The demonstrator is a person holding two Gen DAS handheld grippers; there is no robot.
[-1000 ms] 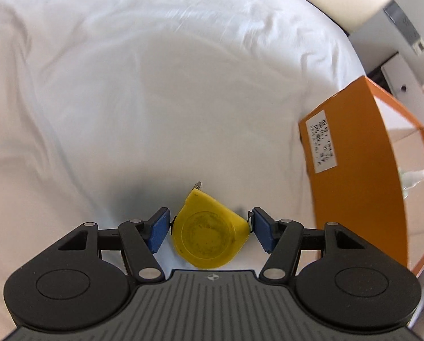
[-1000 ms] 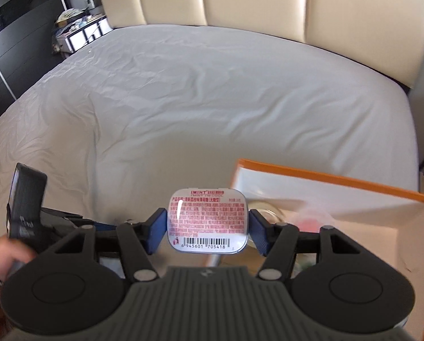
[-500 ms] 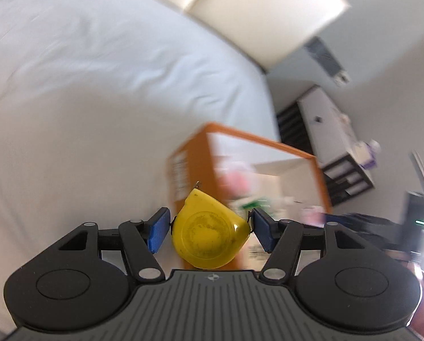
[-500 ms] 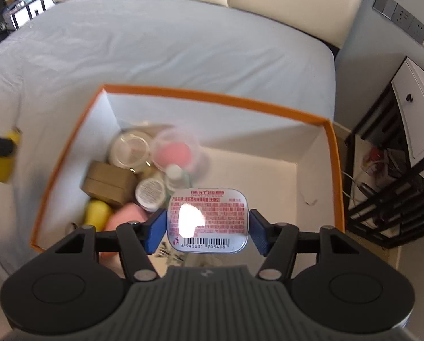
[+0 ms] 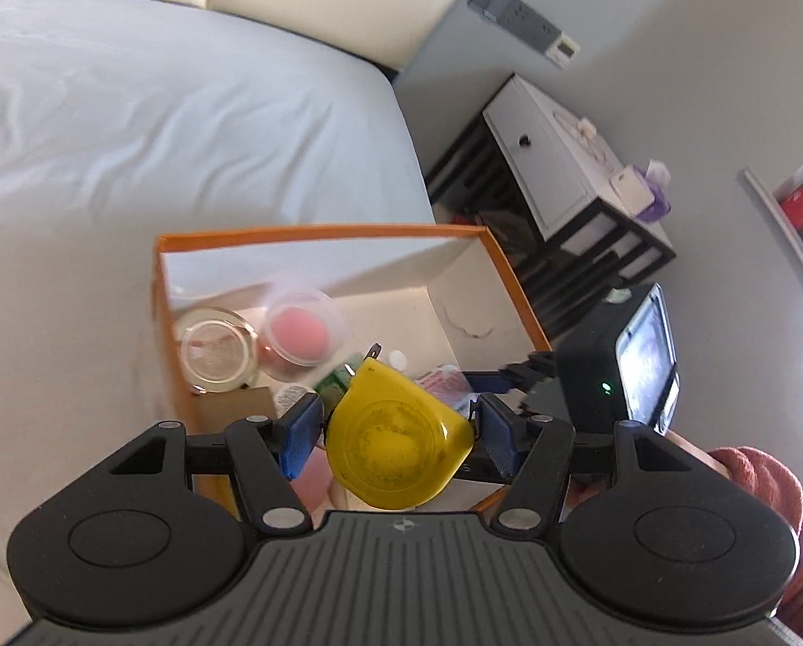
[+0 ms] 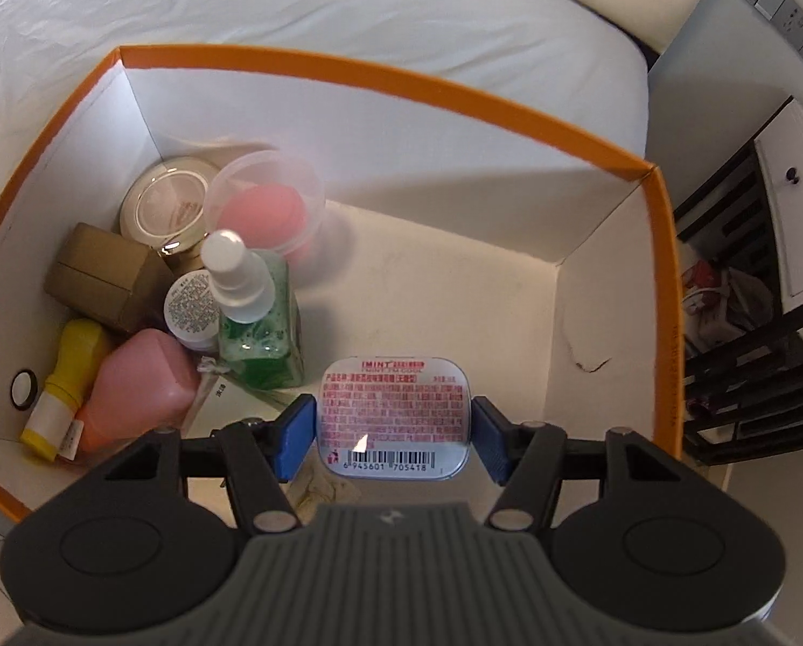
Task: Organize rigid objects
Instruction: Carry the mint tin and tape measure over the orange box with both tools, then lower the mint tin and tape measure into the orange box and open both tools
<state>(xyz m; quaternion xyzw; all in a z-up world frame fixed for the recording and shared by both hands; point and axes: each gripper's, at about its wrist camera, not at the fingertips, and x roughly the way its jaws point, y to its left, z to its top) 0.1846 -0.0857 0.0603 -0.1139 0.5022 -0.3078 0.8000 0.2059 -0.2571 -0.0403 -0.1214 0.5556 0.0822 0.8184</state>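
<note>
My left gripper (image 5: 396, 433) is shut on a yellow tape measure (image 5: 396, 436), held above the near edge of an orange box (image 5: 315, 232) that sits on the bed. My right gripper (image 6: 393, 433) is shut on a mint tin (image 6: 396, 417) with red print and a barcode, low inside the orange box (image 6: 379, 83) over its bare white floor. The other gripper's black body (image 5: 611, 360) shows at the right in the left wrist view, with a red sleeve (image 5: 767, 490) behind it.
The box's left side holds a green bottle (image 6: 258, 317), a pink bottle (image 6: 137, 387), a yellow tube (image 6: 64, 377), a brown carton (image 6: 105, 282), a gold-lidded jar (image 6: 167, 204) and a clear tub with a pink sponge (image 6: 264, 210). A black shelf unit (image 5: 563, 215) stands beside the bed (image 5: 159, 134).
The left gripper rose and swung from the bare sheet to above the box with the tape measure. The right gripper sank into the box with the tin.
</note>
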